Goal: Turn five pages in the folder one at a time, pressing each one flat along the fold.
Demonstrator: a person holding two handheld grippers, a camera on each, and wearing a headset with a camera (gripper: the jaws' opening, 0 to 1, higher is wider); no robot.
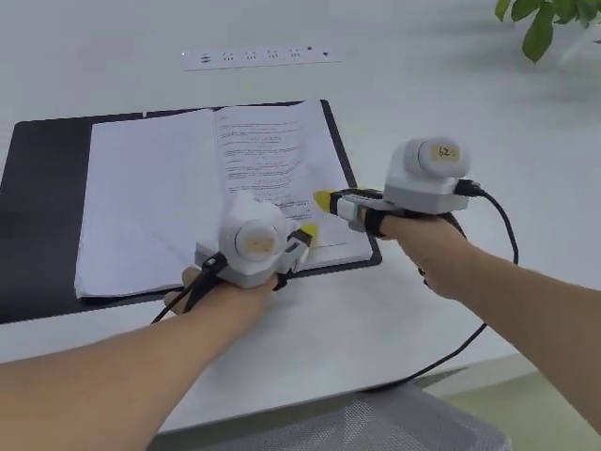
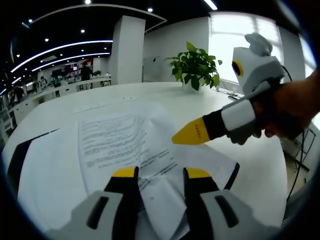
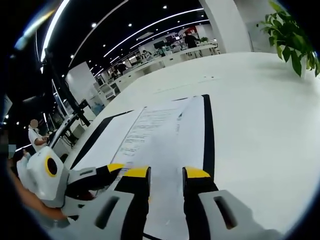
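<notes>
In the head view I see the folder (image 1: 38, 188) lying open on the white table (image 1: 470, 113), with the left gripper (image 1: 305, 235) at the printed page's (image 1: 272, 150) lower edge and the right gripper (image 1: 324, 200) just beside it. In the left gripper view, my jaws stand narrowly apart over that page. In the right gripper view, the jaws are also slightly parted, gripping nothing, above the page near the folder's black edge.

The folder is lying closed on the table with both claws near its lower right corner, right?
No, the folder lies open, pages showing, as the head view shows. The left claw and right claw are near its lower right corner.
</notes>
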